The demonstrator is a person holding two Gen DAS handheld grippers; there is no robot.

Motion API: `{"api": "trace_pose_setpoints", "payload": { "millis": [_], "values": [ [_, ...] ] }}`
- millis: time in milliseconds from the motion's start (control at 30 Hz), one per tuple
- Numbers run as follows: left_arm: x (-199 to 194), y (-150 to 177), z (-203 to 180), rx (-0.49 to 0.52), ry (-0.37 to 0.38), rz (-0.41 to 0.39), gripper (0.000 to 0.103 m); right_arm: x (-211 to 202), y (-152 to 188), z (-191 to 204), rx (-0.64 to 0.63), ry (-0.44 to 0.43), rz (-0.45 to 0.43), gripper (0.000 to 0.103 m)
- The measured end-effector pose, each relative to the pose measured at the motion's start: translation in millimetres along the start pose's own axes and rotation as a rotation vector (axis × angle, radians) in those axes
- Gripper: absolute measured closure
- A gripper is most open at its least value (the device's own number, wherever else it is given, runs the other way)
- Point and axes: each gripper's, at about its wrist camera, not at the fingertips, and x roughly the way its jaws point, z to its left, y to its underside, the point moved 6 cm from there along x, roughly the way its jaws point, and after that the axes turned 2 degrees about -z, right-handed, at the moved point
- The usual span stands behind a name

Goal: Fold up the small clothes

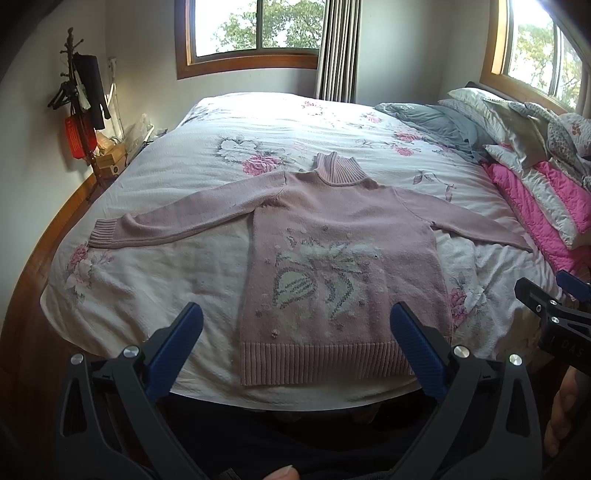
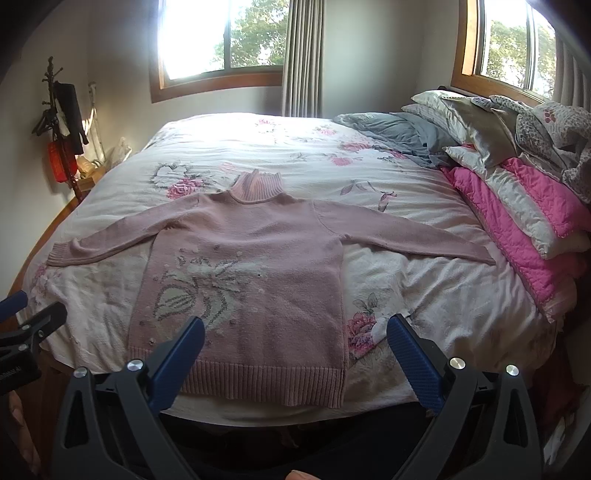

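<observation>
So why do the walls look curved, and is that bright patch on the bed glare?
Left wrist view: the fisheye lens bends the bed edge and the window; sunlight washes out the far bedspread. Right wrist view: the window blows out white at its left, while the sweater stays clear, evenly lit.

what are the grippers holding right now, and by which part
Nothing is held. The left gripper and right gripper are both open, short of the pink sweater lying flat on the bed.
</observation>
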Motion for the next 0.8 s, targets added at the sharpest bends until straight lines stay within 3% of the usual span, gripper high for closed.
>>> {"api": "trace_pose_setpoints", "payload": {
  "millis": [800],
  "values": [
    [0.6,-1.5,2.6,-0.001,-0.005,0.003,0.003,2.8,1.7,-3.0,0.011,0.002,0.004,0.004]
  ]
}}
